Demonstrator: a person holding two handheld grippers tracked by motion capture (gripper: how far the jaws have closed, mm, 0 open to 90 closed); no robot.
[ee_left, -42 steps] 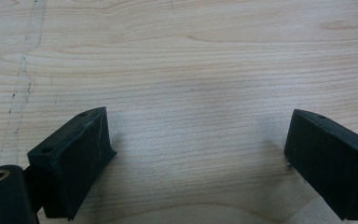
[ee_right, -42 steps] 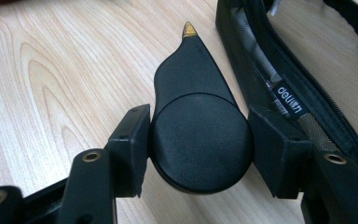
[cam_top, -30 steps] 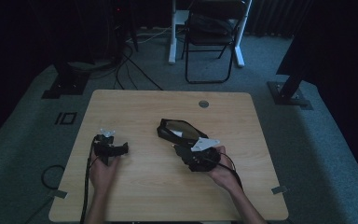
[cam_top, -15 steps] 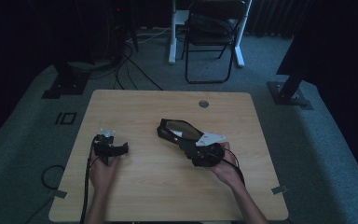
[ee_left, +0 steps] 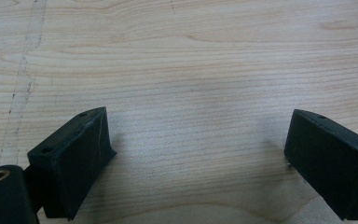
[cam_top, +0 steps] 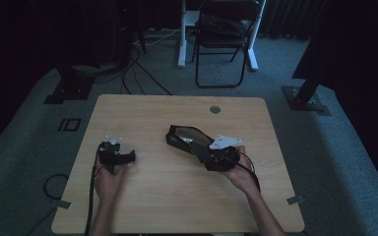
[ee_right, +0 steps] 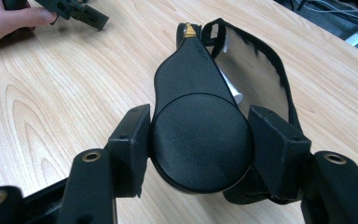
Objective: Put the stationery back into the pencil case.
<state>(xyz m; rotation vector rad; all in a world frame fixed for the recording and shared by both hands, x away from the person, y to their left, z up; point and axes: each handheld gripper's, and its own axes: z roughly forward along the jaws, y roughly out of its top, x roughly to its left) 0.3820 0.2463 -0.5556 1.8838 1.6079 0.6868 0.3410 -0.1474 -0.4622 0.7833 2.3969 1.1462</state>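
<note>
A black paddle-shaped case (cam_top: 184,137) lies on the wooden table (cam_top: 177,196), right of the middle, with its flap open on a pale lining (ee_right: 249,60). A gold zipper pull (ee_right: 189,30) sits at its narrow end. My right gripper (cam_top: 204,151) is shut on the case's round end (ee_right: 198,140), one jaw pressing on each side. My left gripper (cam_top: 128,156) rests on the table's left part. Its jaws (ee_left: 198,135) stand wide open over bare wood with nothing between them.
A round cable hole (cam_top: 215,109) is set in the table near its far edge. On the carpet beyond stand a folding chair (cam_top: 224,34) and white desk legs (cam_top: 182,37), with cables (cam_top: 138,69) around them. The person's left hand (ee_right: 9,18) lies on the table.
My right gripper has shifted a little to the right along the case, whose far end stays where it was. The left gripper has not moved.
</note>
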